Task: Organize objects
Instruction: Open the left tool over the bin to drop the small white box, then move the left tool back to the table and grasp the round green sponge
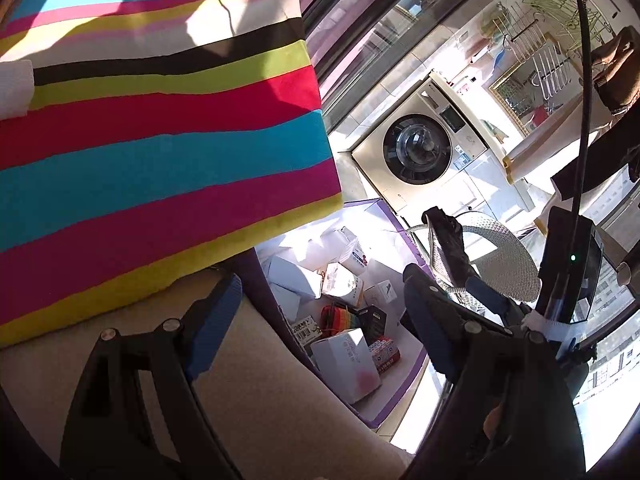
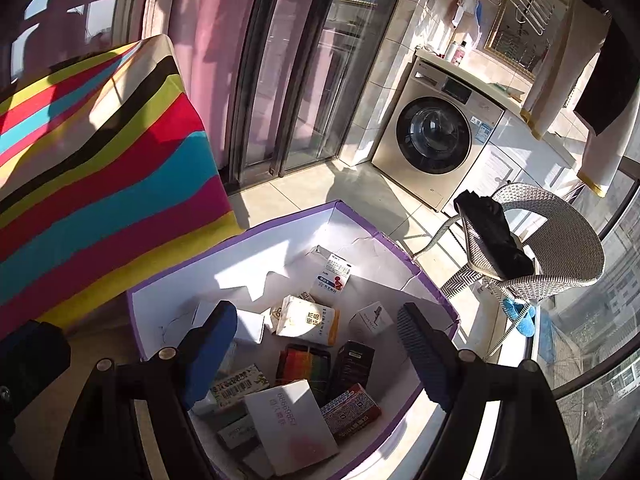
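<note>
1. Right claw (image 2: 320, 356): fingers spread wide, nothing between them, hovering above the purple-edged box (image 2: 280, 220) on the floor.
2. The box holds a loose jumble of small cartons: white carton (image 2: 290, 424) nearest the camera, tissue pack (image 2: 308, 320) mid-box, striped multicolour pack (image 2: 304, 362) beside a black carton (image 2: 352, 362), and a red printed carton (image 2: 350, 412) at the near right.
3. Left claw (image 1: 320, 328): also wide apart and holding nothing, over a beige surface beside the striped cloth (image 1: 160, 140). The same box (image 1: 376, 208) lies beyond its tips.
4. The striped cloth covers a raised surface just left of the box.
5. Surroundings: washing machine (image 2: 436, 136) against the far wall; wicker chair (image 2: 552, 240) to the box's right, dark cloth (image 2: 492, 236) draped over it.
</note>
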### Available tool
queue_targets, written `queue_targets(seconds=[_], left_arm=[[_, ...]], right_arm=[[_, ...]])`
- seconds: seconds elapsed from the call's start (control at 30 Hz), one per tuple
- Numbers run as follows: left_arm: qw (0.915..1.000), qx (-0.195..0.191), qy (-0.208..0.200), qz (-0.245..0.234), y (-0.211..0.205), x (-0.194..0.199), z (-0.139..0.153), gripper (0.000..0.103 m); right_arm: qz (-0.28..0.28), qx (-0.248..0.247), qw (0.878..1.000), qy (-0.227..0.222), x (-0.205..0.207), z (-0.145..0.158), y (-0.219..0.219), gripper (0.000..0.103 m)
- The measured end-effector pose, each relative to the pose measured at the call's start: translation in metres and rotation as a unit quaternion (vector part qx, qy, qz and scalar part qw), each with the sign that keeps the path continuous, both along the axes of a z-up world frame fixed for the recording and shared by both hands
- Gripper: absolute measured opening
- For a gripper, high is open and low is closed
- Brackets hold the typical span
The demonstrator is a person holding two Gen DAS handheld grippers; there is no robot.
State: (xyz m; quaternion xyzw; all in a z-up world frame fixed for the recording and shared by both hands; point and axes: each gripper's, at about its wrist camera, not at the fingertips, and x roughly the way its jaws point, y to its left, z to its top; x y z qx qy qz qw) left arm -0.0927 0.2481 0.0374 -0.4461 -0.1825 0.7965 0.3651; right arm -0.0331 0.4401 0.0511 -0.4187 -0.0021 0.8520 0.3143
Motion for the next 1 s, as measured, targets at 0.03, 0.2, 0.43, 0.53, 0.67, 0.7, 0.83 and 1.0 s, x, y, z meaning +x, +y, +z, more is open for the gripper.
queue_targets(seconds=[0.03, 0.2, 0.43, 0.53, 0.67, 0.7, 0.83, 1.0], left_arm=[[1.0, 0.001, -0.001, 0.002, -0.002, 0.0, 0.0, 0.085], [0.9999, 0.004, -0.005, 0.013, -0.012, -0.001, -0.001, 0.085], [0.9992, -0.007, 0.0, 0.038, -0.034, -0.001, 0.001, 0.085], [0.9986, -0.012, 0.008, 0.051, -0.047, -0.003, 0.002, 0.086], [0.9968, -0.021, 0.021, 0.074, -0.066, -0.005, 0.004, 0.085], [0.9961, -0.025, 0.025, 0.081, -0.071, -0.006, 0.005, 0.086], [0.9906, -0.037, 0.044, 0.124, -0.097, -0.009, 0.009, 0.085], [0.9774, -0.062, 0.067, 0.191, -0.138, -0.023, 0.014, 0.094]], right_arm=[[0.001, 0.0, 1.0, 0.0, 0.0, 0.0, -0.002, 0.083], [0.008, -0.002, 1.0, 0.0, -0.002, 0.001, -0.007, 0.083], [0.018, -0.013, 1.0, 0.002, -0.004, 0.0, -0.017, 0.083], [0.024, -0.018, 1.0, 0.002, -0.006, -0.001, -0.023, 0.083], [0.041, -0.035, 0.999, 0.005, -0.009, -0.003, -0.033, 0.083], [0.046, -0.04, 0.998, 0.006, -0.01, -0.004, -0.037, 0.083], [0.08, -0.062, 0.995, 0.005, -0.018, -0.007, -0.053, 0.083], [0.116, -0.081, 0.99, 0.009, -0.03, -0.007, -0.077, 0.083]])
